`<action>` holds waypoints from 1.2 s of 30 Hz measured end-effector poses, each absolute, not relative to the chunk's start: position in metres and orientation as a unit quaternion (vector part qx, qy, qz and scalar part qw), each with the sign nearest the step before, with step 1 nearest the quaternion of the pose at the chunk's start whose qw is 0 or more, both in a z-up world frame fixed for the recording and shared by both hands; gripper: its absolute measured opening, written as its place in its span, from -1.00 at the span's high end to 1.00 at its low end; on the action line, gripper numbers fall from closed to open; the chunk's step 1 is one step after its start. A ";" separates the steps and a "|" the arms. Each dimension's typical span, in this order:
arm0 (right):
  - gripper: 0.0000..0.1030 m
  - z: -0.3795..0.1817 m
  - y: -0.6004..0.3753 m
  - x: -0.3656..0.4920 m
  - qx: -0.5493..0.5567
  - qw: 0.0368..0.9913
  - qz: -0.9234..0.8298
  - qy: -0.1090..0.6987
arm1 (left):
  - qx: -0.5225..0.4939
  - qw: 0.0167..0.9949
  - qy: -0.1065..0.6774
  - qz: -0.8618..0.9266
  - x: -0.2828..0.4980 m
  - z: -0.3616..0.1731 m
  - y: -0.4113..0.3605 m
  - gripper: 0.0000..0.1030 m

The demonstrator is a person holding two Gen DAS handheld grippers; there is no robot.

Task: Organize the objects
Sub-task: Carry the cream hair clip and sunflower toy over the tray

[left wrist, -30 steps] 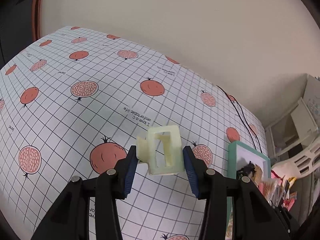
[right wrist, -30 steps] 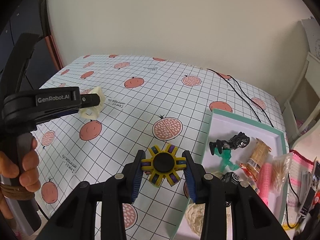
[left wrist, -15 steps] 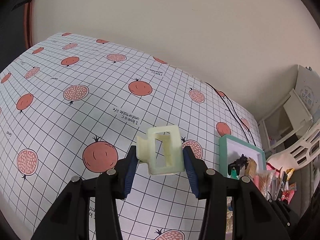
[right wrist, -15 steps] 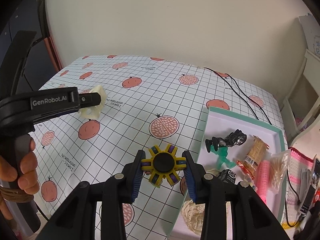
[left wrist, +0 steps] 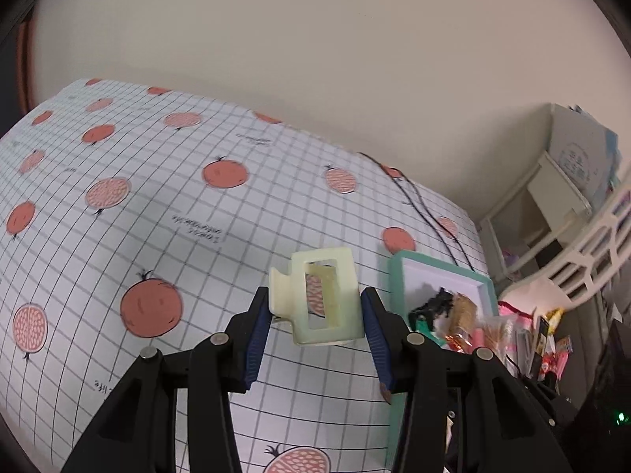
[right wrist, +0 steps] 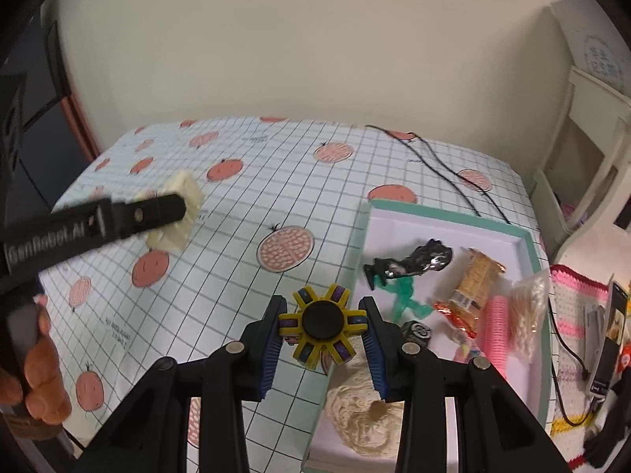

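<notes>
My left gripper (left wrist: 315, 315) is shut on a pale yellow hair claw clip (left wrist: 319, 295) and holds it above the pomegranate-print tablecloth, left of the teal-rimmed white tray (left wrist: 394, 272). In the right wrist view the clip (right wrist: 177, 213) shows at the left, in the left gripper (right wrist: 165, 213). My right gripper (right wrist: 323, 331) is shut on a yellow and purple fidget spinner (right wrist: 321, 325) and holds it over the tray's left edge (right wrist: 363, 228).
The tray holds a black figure (right wrist: 414, 262), a green figure (right wrist: 406, 299), a snack packet (right wrist: 473, 283), a pink roller (right wrist: 499, 327), a cream yarn ball (right wrist: 363, 414) and a black die (right wrist: 418, 331). A black cable (right wrist: 445, 165) lies on the tablecloth. A white shelf (right wrist: 583, 149) stands right.
Both grippers have moved right toward the tray, each still holding its object. The spinner now hangs over the tray's left edge, and the clip is closer to the tray.
</notes>
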State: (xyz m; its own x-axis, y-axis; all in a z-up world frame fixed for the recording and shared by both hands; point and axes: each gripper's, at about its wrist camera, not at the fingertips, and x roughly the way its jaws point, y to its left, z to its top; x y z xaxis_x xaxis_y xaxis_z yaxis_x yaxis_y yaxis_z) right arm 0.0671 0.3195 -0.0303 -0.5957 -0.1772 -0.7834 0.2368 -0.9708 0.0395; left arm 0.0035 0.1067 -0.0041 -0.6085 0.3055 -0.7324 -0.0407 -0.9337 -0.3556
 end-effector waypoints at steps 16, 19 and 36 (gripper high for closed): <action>0.22 -0.025 0.397 0.073 0.430 0.039 -0.901 -0.030 | -0.411 0.182 -0.037 0.893 0.038 0.001 0.182 0.08; 0.22 -0.028 0.413 0.074 0.435 0.024 -0.900 -0.032 | -0.408 0.197 -0.008 0.891 0.046 0.000 0.200 0.07; 0.22 -0.069 0.493 0.078 0.508 -0.097 -0.849 -0.105 | -0.452 0.262 0.094 0.847 0.080 -0.039 0.277 0.07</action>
State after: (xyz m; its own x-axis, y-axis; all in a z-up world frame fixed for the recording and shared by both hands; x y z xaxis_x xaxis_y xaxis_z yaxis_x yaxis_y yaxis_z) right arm 0.0780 0.4930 -0.0693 -0.4648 0.0581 -0.8835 -0.2724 -0.9588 0.0802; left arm 0.0800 0.2767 -0.0386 -0.4528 0.3595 -0.8160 -0.5298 -0.8445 -0.0781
